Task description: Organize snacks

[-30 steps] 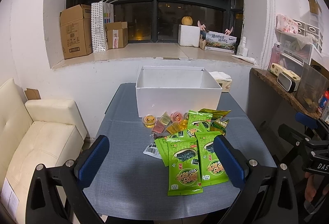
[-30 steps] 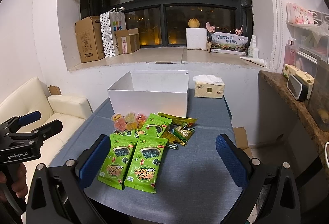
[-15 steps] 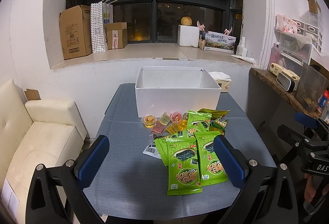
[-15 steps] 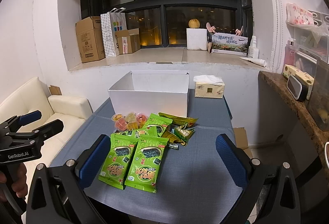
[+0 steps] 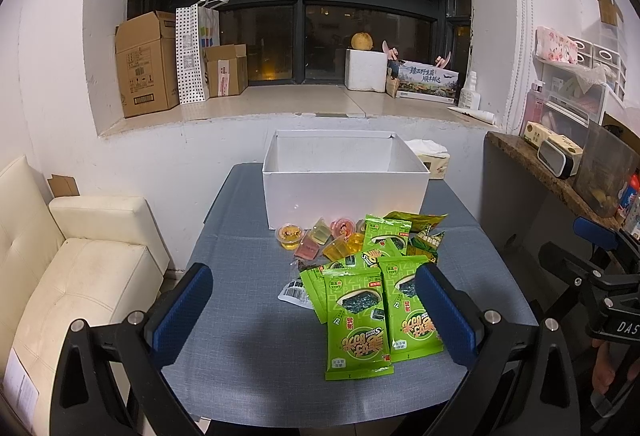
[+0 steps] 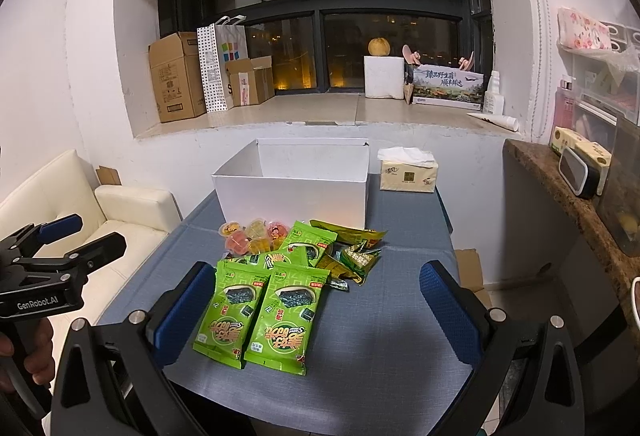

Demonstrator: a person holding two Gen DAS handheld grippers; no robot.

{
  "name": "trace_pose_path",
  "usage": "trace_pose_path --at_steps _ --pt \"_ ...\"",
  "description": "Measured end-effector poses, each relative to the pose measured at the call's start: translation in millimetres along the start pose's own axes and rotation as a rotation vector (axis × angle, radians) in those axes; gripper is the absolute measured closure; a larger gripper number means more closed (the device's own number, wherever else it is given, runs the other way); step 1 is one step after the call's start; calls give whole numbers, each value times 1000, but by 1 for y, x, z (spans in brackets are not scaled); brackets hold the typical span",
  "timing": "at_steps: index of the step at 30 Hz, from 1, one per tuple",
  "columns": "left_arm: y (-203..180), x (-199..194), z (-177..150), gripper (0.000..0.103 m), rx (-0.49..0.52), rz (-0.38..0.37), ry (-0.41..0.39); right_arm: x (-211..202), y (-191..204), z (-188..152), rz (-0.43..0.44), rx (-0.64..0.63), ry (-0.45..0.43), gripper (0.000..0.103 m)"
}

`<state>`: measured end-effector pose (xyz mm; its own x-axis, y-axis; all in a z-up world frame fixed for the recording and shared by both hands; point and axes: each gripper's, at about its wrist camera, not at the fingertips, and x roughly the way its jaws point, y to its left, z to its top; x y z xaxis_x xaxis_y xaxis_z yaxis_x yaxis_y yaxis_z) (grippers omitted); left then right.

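1. We hold the left tongs (image 5: 316, 300) above the near edge of the counter (image 5: 240, 276), jaws spread wide, gripping nothing.
2. We hold the right tongs (image 6: 316, 296) likewise: jaws wide apart and empty, the near seaweed packets showing between them.
3. The seaweed snack packets (image 6: 256, 312) lie flat on the counter in an overlapping group, two large green ones nearest us.
4. The jelly cups (image 5: 316, 236) sit clustered just in front of the white box (image 5: 344, 188), beside the packets.
5. The white box stands open at the counter's far side; a tissue pack (image 6: 408, 174) rests to its right.
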<state>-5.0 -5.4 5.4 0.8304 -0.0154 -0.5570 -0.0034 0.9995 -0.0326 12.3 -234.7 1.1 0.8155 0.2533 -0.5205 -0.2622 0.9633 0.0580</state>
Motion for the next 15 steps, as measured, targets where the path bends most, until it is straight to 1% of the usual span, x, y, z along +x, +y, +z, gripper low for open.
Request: trace_pose_path --at_steps 15 --pt "1 -2 1 0 0 6 -3 1 0 -1 3 0 5 0"
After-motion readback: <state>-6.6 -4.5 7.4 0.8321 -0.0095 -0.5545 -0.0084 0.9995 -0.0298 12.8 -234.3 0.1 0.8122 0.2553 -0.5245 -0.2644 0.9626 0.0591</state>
